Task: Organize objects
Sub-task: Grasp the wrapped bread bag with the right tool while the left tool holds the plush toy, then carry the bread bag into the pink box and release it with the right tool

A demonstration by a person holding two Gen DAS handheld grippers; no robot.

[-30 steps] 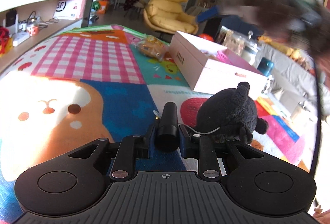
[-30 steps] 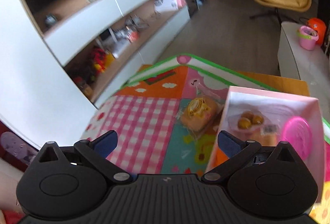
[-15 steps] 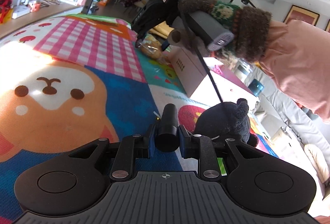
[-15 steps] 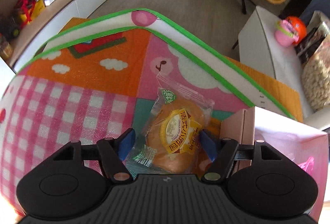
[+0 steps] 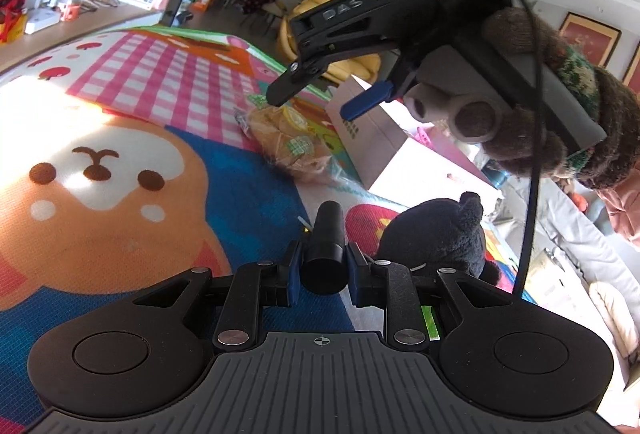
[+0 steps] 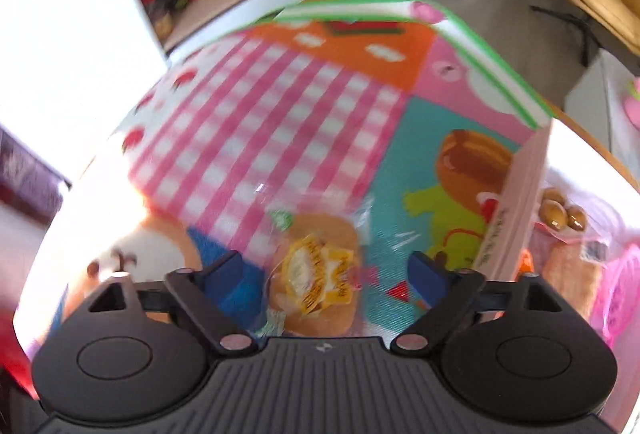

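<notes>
Wrapped bun sits on the play mat just beside the pink box, between the right gripper's wide-spread fingers. Only the left view shows one black plush and the left gripper pinching one black cylinder. Right gripper hangs tilted down over the bun.
</notes>
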